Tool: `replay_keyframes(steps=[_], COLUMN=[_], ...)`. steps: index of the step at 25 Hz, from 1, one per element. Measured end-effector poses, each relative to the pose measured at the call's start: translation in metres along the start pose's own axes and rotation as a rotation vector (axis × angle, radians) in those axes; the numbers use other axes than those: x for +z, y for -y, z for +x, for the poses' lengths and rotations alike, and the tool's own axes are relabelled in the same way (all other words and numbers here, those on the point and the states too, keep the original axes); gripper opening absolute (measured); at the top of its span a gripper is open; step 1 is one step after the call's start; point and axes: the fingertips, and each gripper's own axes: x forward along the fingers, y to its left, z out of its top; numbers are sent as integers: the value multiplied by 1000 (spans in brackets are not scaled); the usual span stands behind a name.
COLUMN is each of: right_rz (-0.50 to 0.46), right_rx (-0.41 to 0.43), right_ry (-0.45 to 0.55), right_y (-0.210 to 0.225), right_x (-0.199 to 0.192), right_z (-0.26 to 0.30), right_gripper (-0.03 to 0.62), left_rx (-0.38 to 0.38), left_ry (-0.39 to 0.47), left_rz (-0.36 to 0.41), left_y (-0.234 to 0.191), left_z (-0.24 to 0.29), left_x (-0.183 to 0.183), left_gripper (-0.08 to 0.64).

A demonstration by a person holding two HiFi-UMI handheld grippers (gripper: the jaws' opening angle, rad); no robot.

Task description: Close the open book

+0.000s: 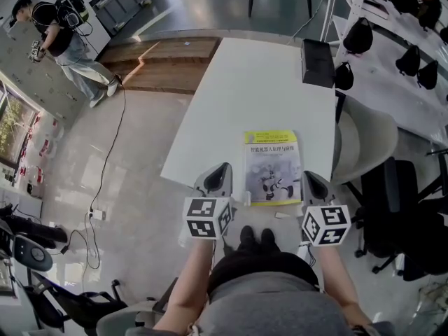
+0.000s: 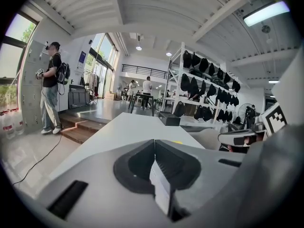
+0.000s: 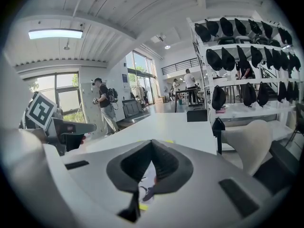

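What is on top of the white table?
A closed book with a yellow-green cover lies near the front edge of the table, and a black box stands at the far right corner. Anything beneath the book is covered.

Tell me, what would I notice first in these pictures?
The yellow book, robot on its cover, lies flat at the near end of the long white table. The left gripper and right gripper are at either side of it, both shut and empty. A black box stands at the table's far end.
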Motion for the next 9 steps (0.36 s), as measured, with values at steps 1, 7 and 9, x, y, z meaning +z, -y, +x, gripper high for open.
replay_keyframes(steps=[1, 7, 9], right_rz=[1, 9, 12], right_rx=[1, 2, 1], right_ry=[1, 11, 11], right_y=[0, 1, 1], right_x=[0, -2, -3], right_z=[0, 3, 4], right_gripper=[3, 3, 3], left_rx=[1, 9, 9], left_ry=[-1, -15, -20], left_rz=[-1, -3, -7], left_y=[-1, -6, -7], left_z=[0, 2, 3], left_x=[-1, -9, -12], left_gripper=[8, 8, 8])
